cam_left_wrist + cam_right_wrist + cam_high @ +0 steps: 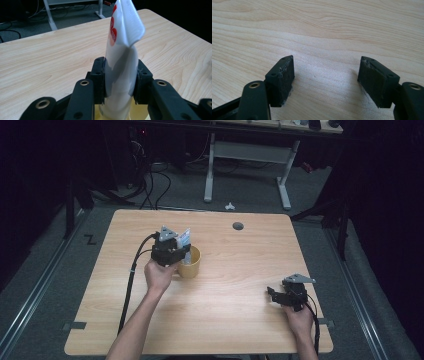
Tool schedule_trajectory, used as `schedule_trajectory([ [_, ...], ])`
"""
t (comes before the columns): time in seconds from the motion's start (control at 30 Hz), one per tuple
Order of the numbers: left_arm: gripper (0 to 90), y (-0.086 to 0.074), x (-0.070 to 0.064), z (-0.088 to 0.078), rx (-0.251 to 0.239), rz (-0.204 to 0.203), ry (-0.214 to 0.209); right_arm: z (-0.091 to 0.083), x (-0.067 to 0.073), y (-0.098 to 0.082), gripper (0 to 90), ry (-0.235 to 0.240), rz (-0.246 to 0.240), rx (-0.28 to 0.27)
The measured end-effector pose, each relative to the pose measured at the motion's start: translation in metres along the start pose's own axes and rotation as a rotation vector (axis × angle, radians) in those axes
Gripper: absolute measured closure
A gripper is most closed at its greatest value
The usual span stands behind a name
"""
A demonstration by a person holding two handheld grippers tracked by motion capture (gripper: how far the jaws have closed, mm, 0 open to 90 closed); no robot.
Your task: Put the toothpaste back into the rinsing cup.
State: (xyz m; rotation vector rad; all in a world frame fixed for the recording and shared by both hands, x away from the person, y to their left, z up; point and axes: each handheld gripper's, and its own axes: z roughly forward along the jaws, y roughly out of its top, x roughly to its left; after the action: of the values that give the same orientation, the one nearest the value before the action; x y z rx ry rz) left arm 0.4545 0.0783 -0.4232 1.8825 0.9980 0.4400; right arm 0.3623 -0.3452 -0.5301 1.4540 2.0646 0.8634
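Bare table (235, 285) around yellow cup (191, 265), held tube (122, 65).

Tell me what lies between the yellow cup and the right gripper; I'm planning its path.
Only bare wooden table lies between the cup and the right gripper, as the high view shows.

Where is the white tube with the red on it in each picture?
High view: the white tube is left of the middle, standing up out of the yellow cup, gripped by the left gripper.
Left gripper view: the tube stands in the middle, pinched between the two black jaws, with the cup's rim below.
Right gripper view: it is not in this picture.
Shared landmark: the light wooden table.
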Motion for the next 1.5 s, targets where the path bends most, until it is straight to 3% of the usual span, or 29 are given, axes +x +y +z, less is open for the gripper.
schedule_trajectory([
  [1.5, 67.3, -0.017, -0.001, 0.021, 0.033, -0.005, 0.042, 0.000, 0.000, 0.000, 29.5, 0.000, 0.000, 0.000],
])
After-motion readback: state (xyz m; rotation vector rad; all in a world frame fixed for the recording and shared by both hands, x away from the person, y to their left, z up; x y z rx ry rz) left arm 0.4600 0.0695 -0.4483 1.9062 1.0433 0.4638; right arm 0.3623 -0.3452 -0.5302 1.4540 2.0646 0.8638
